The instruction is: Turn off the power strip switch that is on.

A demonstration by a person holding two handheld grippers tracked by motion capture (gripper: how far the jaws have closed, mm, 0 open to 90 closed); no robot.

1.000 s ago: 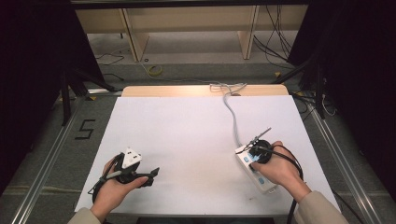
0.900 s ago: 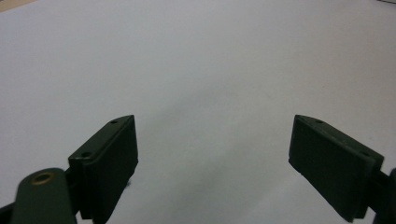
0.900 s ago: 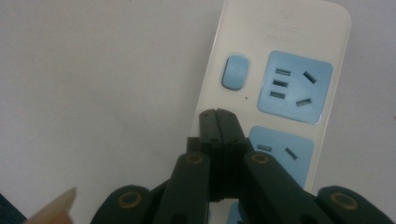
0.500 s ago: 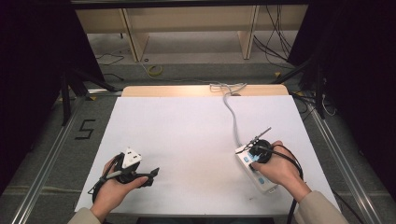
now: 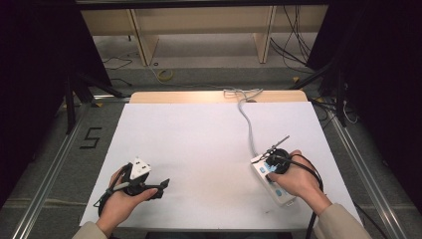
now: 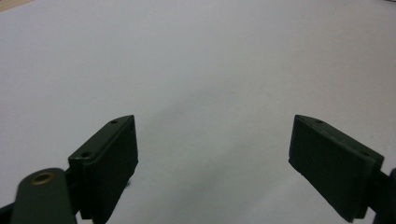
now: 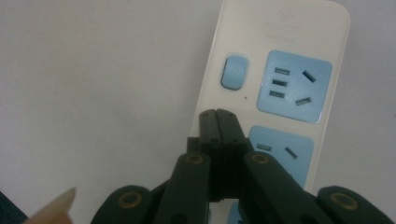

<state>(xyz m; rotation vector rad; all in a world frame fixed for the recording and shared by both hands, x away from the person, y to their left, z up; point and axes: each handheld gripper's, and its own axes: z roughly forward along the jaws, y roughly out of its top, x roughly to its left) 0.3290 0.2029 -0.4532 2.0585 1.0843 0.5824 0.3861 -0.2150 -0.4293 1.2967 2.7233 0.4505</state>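
- Right gripper view: the right gripper (image 7: 218, 114) has its jaws pressed together with nothing between them, tips sitting over the left edge of a white power strip (image 7: 280, 88), just below its blue switch (image 7: 233, 72).
- The step in hand looks like working that switch: the closed tips serve as a poking point, and they stand just short of the button.
- Next move, as I judge it, calls for a small nudge forward along the strip and a firm press down on the switch, without sliding onto the blue socket (image 7: 293, 86) beside it.
- High view: the power strip (image 5: 278, 191) lies near the table's (image 5: 199, 129) right front corner, under the person's right hand, with its grey cord (image 5: 246, 119) running to the far edge.
- Left gripper (image 5: 161, 186) rests at the front left, well apart from the strip; in the left gripper view its jaws stand wide apart over bare white tabletop.
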